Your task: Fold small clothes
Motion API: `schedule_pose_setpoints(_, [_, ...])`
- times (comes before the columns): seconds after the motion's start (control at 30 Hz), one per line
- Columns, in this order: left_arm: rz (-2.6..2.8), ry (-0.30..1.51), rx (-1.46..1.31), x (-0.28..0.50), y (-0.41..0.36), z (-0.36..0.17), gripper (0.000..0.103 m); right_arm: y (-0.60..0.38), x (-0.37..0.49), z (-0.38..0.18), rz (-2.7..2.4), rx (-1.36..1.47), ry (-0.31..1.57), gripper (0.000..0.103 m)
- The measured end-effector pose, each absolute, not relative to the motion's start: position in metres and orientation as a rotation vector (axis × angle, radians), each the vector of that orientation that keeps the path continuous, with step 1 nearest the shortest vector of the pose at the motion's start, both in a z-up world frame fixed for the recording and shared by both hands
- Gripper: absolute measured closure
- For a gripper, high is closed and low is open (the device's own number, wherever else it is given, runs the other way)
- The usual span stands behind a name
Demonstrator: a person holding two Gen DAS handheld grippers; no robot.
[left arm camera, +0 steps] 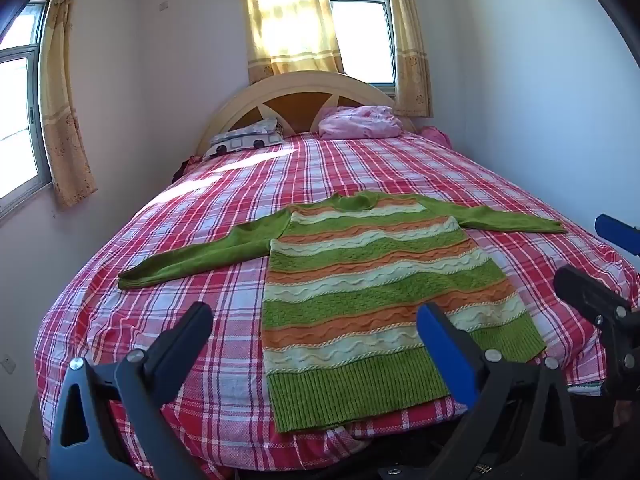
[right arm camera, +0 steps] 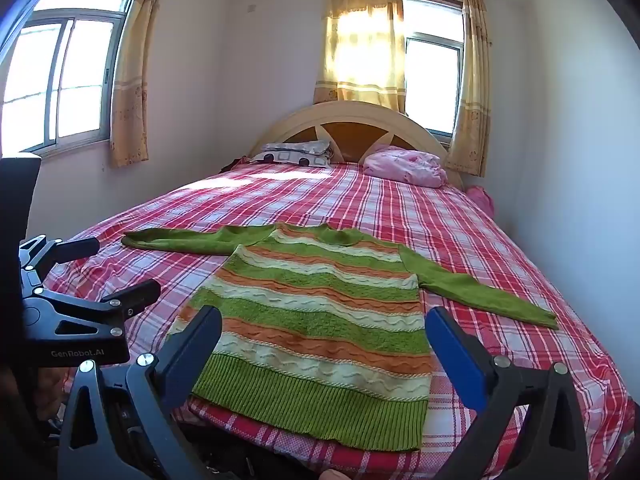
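Nearest me, the left gripper [left arm camera: 312,320] and the right gripper [right arm camera: 324,328] hang side by side over the foot of the bed, each with its jaws spread wide and nothing between them. Just beyond them the striped green, orange and cream sweater [left arm camera: 372,280] lies flat on the red plaid bedspread [left arm camera: 180,300], hem toward the grippers, both sleeves stretched outward. Farther back, a patterned pillow [left arm camera: 244,142] and a pink bundle [left arm camera: 360,122] rest against the arched headboard [left arm camera: 296,84] beneath yellow curtains [left arm camera: 288,20].
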State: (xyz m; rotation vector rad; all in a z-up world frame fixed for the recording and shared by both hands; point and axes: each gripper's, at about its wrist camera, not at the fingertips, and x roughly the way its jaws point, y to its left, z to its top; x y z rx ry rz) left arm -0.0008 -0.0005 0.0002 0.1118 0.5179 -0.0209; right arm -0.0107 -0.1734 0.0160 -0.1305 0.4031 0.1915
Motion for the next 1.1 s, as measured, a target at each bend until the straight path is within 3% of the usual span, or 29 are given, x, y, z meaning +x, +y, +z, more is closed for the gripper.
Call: schedule_pose_setpoints(1.1, [0.014, 0.512, 0.088, 0.003, 0.016, 0.005, 0.000, -0.172, -0.009, 0.011, 0.196, -0.132, 0.403, 0.001])
